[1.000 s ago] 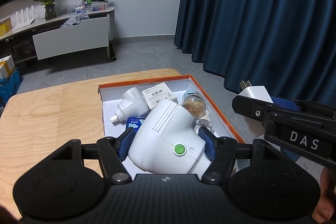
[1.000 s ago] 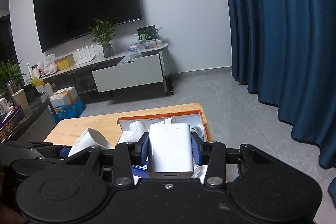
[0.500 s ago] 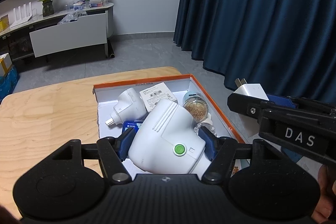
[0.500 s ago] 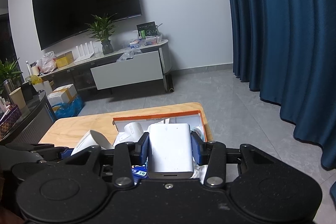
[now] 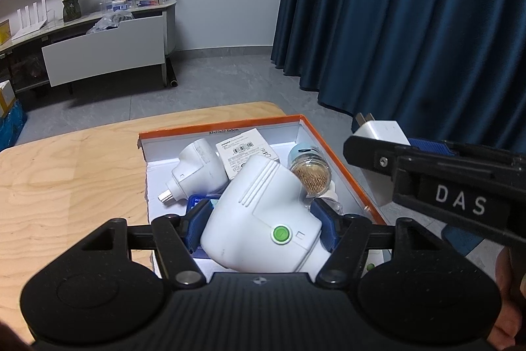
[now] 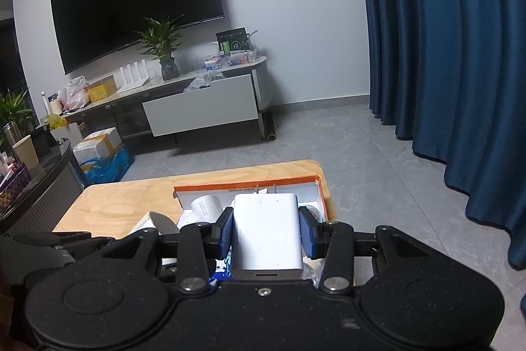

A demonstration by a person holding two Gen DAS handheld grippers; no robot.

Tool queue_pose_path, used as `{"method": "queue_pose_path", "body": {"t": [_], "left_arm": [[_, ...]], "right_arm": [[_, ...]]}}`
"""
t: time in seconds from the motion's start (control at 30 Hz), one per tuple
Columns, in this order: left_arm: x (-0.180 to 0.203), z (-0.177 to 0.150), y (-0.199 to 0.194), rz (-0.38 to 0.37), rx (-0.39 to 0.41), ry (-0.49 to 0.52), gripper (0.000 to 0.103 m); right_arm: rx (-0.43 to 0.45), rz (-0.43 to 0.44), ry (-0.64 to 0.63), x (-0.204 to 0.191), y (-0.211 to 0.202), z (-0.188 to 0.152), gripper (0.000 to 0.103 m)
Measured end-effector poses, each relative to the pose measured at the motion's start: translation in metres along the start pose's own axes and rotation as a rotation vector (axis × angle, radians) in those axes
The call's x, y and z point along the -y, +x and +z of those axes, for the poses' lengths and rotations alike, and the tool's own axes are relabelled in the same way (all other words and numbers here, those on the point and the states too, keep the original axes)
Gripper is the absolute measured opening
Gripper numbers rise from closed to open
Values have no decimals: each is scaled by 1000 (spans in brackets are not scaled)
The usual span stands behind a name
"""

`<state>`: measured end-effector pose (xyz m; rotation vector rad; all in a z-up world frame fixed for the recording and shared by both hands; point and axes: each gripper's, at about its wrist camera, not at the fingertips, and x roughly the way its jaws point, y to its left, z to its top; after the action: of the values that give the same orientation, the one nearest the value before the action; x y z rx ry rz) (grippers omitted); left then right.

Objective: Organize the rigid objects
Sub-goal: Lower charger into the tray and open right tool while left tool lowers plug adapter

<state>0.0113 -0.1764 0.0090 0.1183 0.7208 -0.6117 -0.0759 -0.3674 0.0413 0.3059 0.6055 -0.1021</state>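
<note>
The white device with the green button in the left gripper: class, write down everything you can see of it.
The white device with the green button is smooth, glossy plastic, a rounded body narrowing to a squared nozzle end with three raised ribs. A round green button in a white ring sits beside a small square outline. It lies tilted, nozzle away from the camera, clamped between the left gripper's blue pads, above the orange-rimmed box. Its underside is hidden.

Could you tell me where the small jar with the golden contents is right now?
In the left wrist view the small jar lies inside the orange-rimmed box, near its right wall, just beyond the white device.
</note>
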Motion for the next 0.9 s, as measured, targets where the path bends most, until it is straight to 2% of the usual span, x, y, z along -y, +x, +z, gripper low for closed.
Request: {"method": "queue_pose_path", "body": {"t": [0.9], "left_arm": [[1,4,13,-9,-18,2,67]], "right_arm": [[-12,16,14,5,9,13,50]]}}
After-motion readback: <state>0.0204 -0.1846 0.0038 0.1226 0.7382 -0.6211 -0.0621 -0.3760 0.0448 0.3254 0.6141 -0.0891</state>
